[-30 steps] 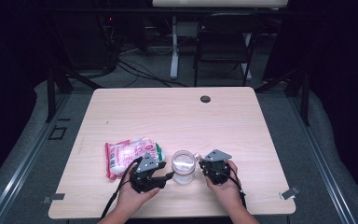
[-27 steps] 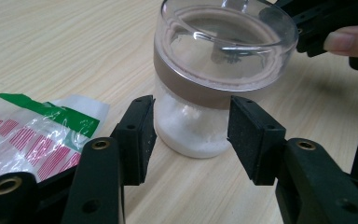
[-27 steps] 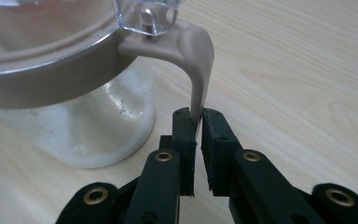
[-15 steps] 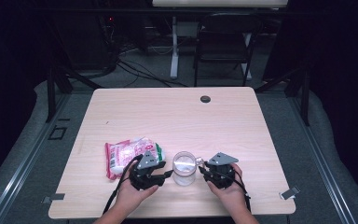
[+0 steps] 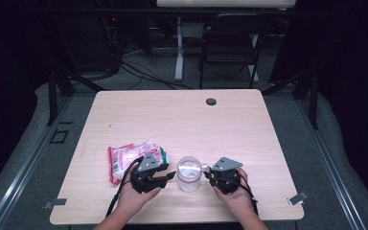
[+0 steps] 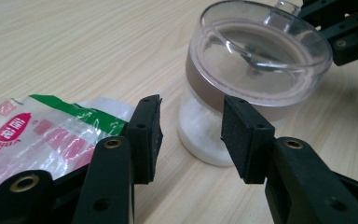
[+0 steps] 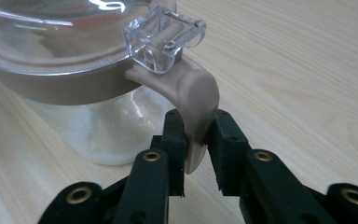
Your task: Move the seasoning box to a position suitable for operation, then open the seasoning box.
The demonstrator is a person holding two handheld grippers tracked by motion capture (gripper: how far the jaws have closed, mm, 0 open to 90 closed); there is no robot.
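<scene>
A glass jar [image 5: 189,173] with a clear lid, a tan band and white powder inside stands near the table's front edge. My left gripper [image 5: 168,176] lies just left of it. In the left gripper view the jar [image 6: 256,70] is ahead of the left gripper [image 6: 191,135], whose jaws have just been closing but stand open with nothing between them. My right gripper [image 5: 206,172] is at the jar's right side. Its jaws have just been closing, and the right gripper [image 7: 196,154] now pinches the jar's tan latch lever [image 7: 193,98] under the clear lid tab.
A red, white and green plastic snack packet [image 5: 124,160] lies left of the left gripper, also seen as the packet [image 6: 37,135] beside its left jaw. A dark grommet [image 5: 211,101] sits at the table's far edge. A chair [image 5: 230,48] stands beyond the table.
The right gripper has shifted slightly at the jar's right side. The jar, the packet and the left hand stay where they were.
</scene>
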